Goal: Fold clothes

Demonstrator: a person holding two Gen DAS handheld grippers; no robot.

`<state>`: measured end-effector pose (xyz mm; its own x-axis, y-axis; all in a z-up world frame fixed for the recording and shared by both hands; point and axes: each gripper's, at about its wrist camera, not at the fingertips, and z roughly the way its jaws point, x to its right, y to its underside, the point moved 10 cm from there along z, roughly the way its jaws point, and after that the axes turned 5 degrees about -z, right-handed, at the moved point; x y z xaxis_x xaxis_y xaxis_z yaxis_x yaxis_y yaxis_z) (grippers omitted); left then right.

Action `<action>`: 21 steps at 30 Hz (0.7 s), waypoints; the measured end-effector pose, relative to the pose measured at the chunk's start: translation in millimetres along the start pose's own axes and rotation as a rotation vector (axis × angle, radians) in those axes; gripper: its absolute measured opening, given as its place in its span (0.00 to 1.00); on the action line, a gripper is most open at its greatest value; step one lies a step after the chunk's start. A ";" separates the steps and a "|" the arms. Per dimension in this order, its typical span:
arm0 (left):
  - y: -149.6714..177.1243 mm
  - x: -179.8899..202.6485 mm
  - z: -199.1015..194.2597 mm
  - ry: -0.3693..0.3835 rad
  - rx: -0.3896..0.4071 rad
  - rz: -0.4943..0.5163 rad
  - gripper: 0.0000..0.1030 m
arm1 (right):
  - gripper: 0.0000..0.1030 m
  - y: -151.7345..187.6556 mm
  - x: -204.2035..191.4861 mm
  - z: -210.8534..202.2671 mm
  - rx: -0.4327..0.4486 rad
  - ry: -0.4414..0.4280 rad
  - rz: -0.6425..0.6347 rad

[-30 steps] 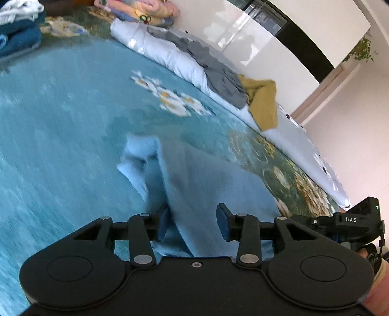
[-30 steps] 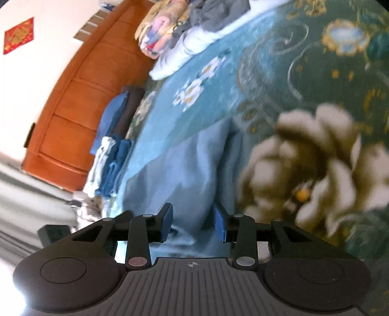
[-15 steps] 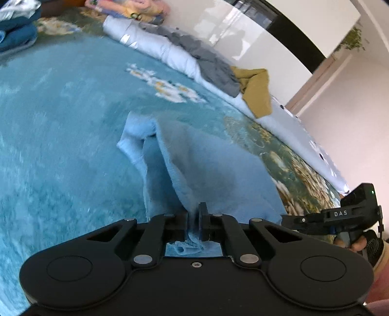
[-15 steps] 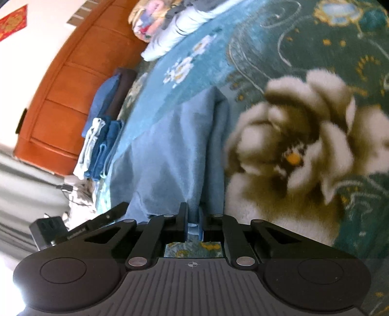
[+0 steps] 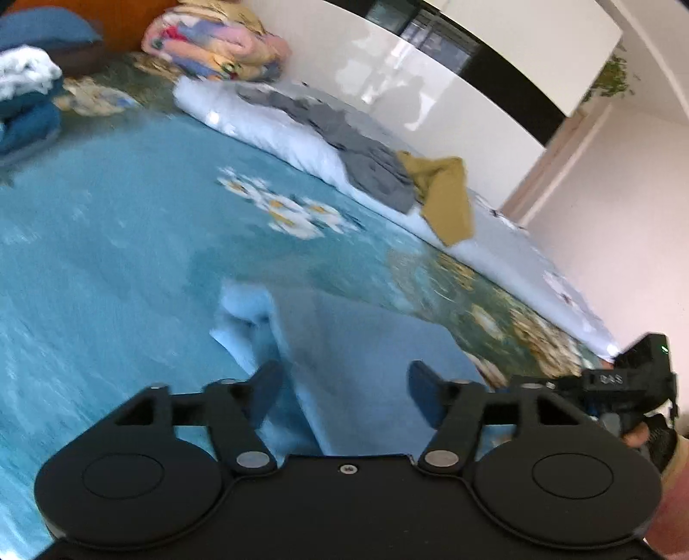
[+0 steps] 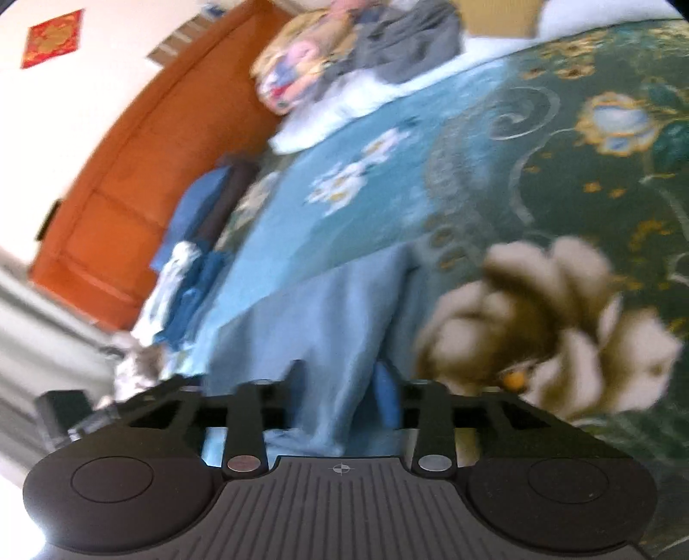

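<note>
A light blue garment [image 5: 366,344] lies partly folded on the teal flowered bedspread [image 5: 107,258], with one corner bunched toward the left. My left gripper [image 5: 344,387] stands open just over the garment's near edge, and the cloth runs between its fingers without being pinched. In the right wrist view the same garment [image 6: 310,310] stretches away from my right gripper [image 6: 342,392], which is open over the cloth's near edge. The right gripper [image 5: 624,383] also shows at the right edge of the left wrist view, held by a hand.
Folded clothes [image 5: 26,107] are stacked at the far left by the orange headboard [image 6: 129,172]. A white duvet [image 5: 267,125] along the far side carries a grey garment [image 5: 357,150] and a mustard one [image 5: 448,202]. A rolled floral quilt [image 5: 215,38] sits behind.
Half a second ago both grippers were shut on the garment's near edge. Both have since opened, let the cloth go and lifted slightly.
</note>
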<state>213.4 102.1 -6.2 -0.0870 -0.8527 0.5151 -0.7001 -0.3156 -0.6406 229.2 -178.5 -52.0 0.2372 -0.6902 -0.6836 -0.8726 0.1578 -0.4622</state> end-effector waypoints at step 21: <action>2.8 -45.0 60.0 0.064 -0.173 -0.147 0.58 | 0.28 2.4 34.6 52.4 -0.061 -0.099 0.210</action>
<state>257.9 114.6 -65.4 -0.0163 -0.7727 0.6346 -0.8189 -0.3538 -0.4519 257.7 -165.0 -106.3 0.0861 -0.5740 -0.8143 -0.9306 0.2454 -0.2714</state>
